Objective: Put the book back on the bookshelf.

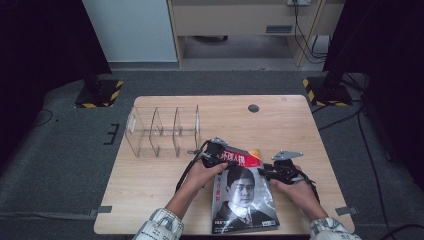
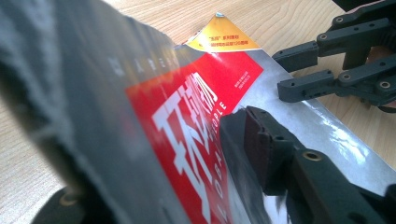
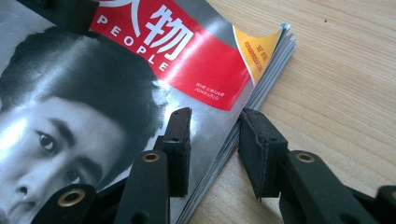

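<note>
step: gripping magazine (image 1: 243, 192) | left tool (image 1: 218, 157) clamped on spine edge, lower-centre | right tool (image 3: 215, 140) straddles page edge, unclosed | next: I close right, lift

A light wooden table (image 1: 280, 125) stands on grey carpet (image 1: 60, 165). On its left half sits a clear plastic rack (image 1: 162, 131) with several upright dividers, its slots open. Near the far edge of the tabletop is a small round dark hole (image 1: 253, 108). Beyond the table, two black stand bases with yellow-and-black hazard stripes (image 1: 100, 93) rest on the floor, one at each far corner, and loose cables (image 1: 305, 35) hang by a pale cabinet (image 1: 240, 20).
</note>
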`<control>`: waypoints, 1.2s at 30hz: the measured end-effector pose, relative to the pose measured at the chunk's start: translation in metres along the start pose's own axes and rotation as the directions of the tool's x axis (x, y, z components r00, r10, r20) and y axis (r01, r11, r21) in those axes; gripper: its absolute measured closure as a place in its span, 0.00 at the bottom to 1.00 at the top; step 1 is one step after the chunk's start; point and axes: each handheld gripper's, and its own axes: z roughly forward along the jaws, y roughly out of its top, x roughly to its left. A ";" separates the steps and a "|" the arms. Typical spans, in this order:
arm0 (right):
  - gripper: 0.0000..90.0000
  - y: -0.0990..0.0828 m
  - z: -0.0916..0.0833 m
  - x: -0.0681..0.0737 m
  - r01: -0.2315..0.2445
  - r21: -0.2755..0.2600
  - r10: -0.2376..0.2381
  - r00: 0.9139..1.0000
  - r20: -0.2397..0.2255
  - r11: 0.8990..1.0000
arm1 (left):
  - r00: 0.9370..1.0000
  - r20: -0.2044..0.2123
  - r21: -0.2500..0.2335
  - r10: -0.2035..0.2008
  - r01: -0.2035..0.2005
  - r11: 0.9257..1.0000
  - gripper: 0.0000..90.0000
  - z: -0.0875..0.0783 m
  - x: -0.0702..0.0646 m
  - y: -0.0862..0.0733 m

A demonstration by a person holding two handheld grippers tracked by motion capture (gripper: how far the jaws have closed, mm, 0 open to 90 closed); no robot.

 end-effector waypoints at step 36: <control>0.57 -0.004 -0.029 -0.024 -0.115 -0.109 0.124 0.989 0.085 0.987 | 1.000 -0.007 -0.069 -0.025 0.025 0.997 0.94 -0.017 -0.012 0.003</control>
